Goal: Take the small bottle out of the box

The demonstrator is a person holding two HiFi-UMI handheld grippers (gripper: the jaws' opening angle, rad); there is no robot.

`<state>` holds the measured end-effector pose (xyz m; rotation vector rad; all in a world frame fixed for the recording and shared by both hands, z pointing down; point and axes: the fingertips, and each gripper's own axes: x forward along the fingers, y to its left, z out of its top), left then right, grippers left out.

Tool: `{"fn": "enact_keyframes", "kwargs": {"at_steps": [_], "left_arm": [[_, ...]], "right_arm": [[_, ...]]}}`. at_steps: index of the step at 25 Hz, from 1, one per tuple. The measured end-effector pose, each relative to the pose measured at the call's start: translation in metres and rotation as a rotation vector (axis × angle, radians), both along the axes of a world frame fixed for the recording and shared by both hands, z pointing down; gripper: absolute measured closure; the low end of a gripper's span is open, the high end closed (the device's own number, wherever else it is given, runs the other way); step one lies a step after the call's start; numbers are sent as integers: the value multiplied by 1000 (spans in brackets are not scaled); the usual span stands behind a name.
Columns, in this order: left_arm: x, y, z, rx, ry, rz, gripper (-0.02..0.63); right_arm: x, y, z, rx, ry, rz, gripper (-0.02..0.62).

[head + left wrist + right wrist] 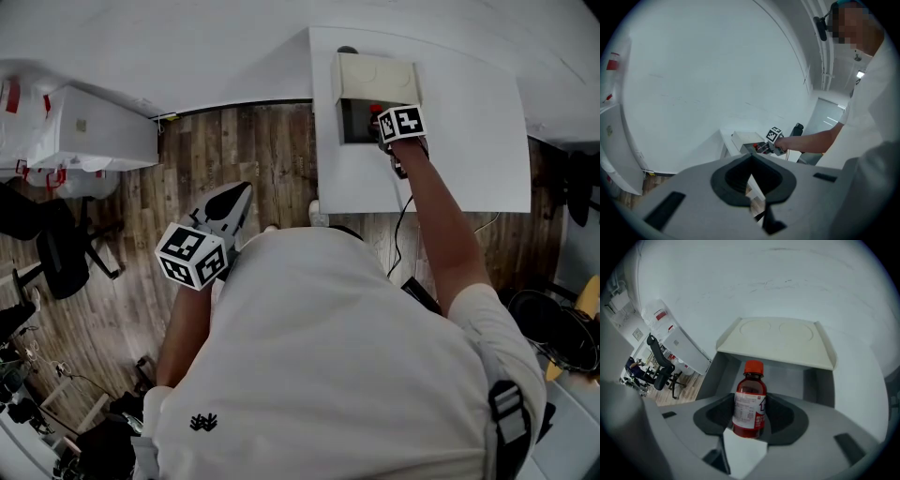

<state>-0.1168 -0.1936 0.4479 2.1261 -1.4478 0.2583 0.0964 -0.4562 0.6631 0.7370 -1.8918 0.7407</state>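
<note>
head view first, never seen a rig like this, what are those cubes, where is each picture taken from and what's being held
There is no robot here: a person holds a two-jaw gripper in each hand. The head view comes from a camera on the person's head, looking down. The other two come from cameras riding on each gripper, looking along its jaws. Each marker cube is part of its gripper. On the white table stands a box, open at the front. The right gripper reaches in, its jaws closed on a small red bottle. The left gripper hangs over the floor, jaws together, holding nothing.
</note>
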Motion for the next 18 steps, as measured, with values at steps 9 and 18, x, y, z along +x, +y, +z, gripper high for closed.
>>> {"fn": "enact_keyframes", "kwargs": {"at_steps": [9, 18], "left_arm": [[-8, 5, -2, 12, 18, 63, 600], [-17, 30, -4, 40, 27, 119, 600]], "right_arm": [[-5, 12, -38, 60, -90, 80, 380], [-2, 61, -71, 104, -186, 146, 380]]}}
